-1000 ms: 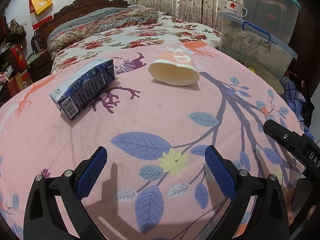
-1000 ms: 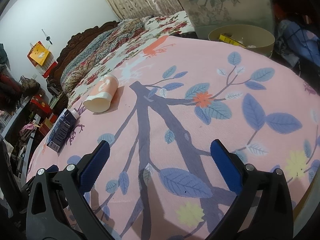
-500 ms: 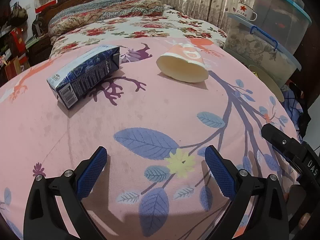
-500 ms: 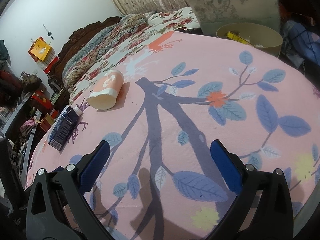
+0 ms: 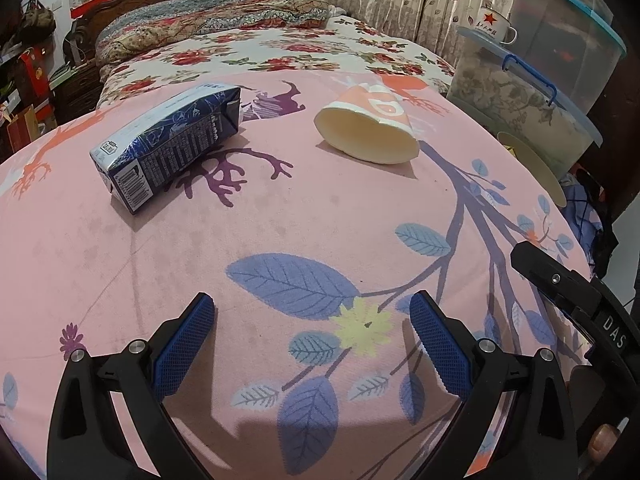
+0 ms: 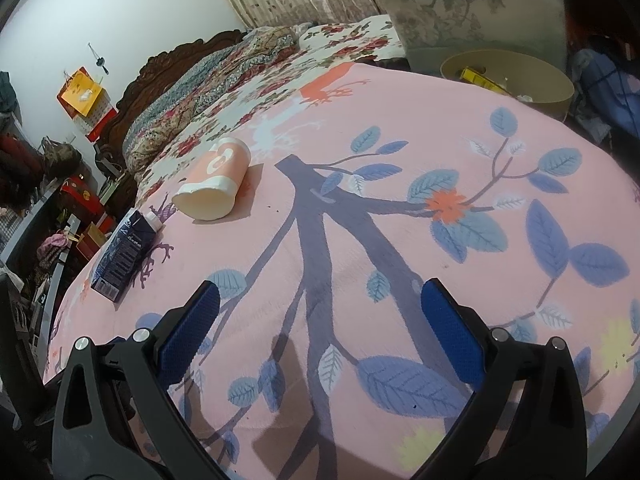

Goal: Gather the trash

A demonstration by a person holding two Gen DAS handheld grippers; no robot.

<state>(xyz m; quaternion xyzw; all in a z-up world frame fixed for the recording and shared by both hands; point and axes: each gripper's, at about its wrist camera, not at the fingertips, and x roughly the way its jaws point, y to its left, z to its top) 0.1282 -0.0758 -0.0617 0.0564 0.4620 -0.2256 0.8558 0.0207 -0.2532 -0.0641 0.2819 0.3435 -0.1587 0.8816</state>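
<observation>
Two pieces of trash lie on the pink bed cover [image 5: 304, 216], well apart: a dark blue carton [image 5: 172, 152] on its side to the left, a tipped paper cup [image 5: 366, 128] to the right. Neither is held yet. Jaws of the left gripper [image 5: 312, 320] and right gripper [image 6: 320, 308] are spread apart, empty. Approach is judged under way; next, one gripper must be closed around an item, then carried to the round bin [image 6: 508, 76].

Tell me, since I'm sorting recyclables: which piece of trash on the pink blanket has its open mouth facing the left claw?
The crushed paper cup, orange and white, lying on its side with its open mouth showing. The dark blue drink carton beside it is a closed box.
</observation>
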